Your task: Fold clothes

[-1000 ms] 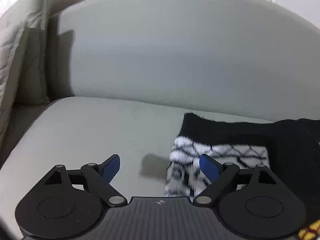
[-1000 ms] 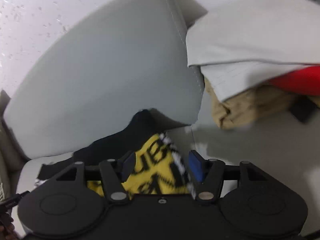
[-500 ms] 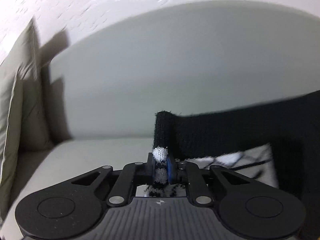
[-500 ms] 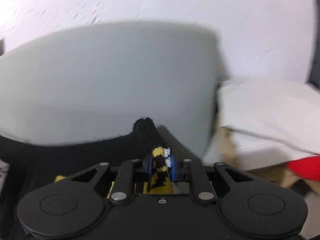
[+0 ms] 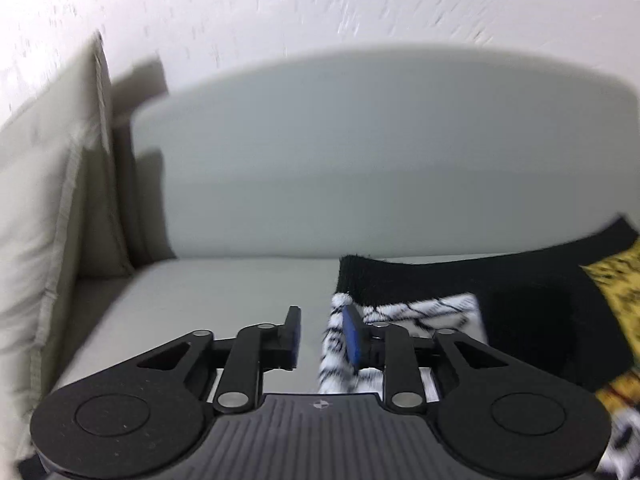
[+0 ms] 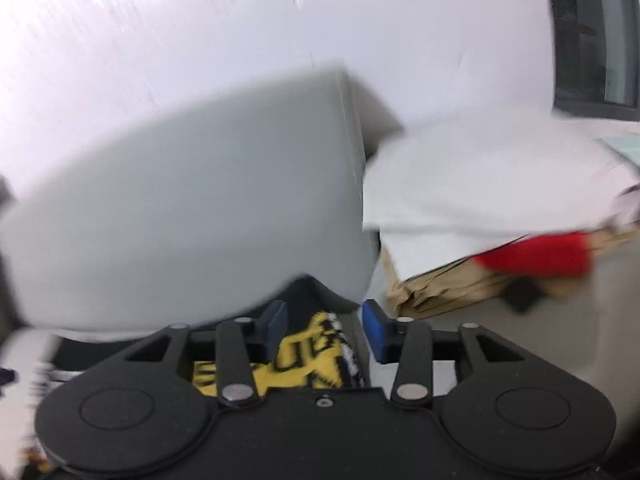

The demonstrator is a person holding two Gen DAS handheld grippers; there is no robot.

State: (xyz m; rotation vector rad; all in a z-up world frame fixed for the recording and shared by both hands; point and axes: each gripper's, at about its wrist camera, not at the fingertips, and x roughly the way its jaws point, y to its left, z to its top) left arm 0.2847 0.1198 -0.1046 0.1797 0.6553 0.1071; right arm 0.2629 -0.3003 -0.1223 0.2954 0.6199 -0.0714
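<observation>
A black knit garment (image 5: 520,292) with a white-and-black patterned panel (image 5: 432,312) and a yellow-and-black panel (image 5: 612,284) lies on the grey sofa seat (image 5: 224,288). My left gripper (image 5: 322,338) is open, its right finger at the white panel's left edge, holding nothing. In the right wrist view the yellow panel (image 6: 304,344) lies below my right gripper (image 6: 324,330), which is open and empty. The black cloth (image 6: 304,292) shows behind it. Both views are blurred.
The grey sofa backrest (image 5: 360,160) stands behind the garment. A beige cushion (image 5: 48,200) leans at the left end. At the right a pile of white (image 6: 480,184), tan (image 6: 440,288) and red (image 6: 536,252) clothes lies on the seat.
Both grippers were open, then shut on the garment's edge and lifted it half a second ago. Now both have opened and let go, and the garment lies lower on the seat.
</observation>
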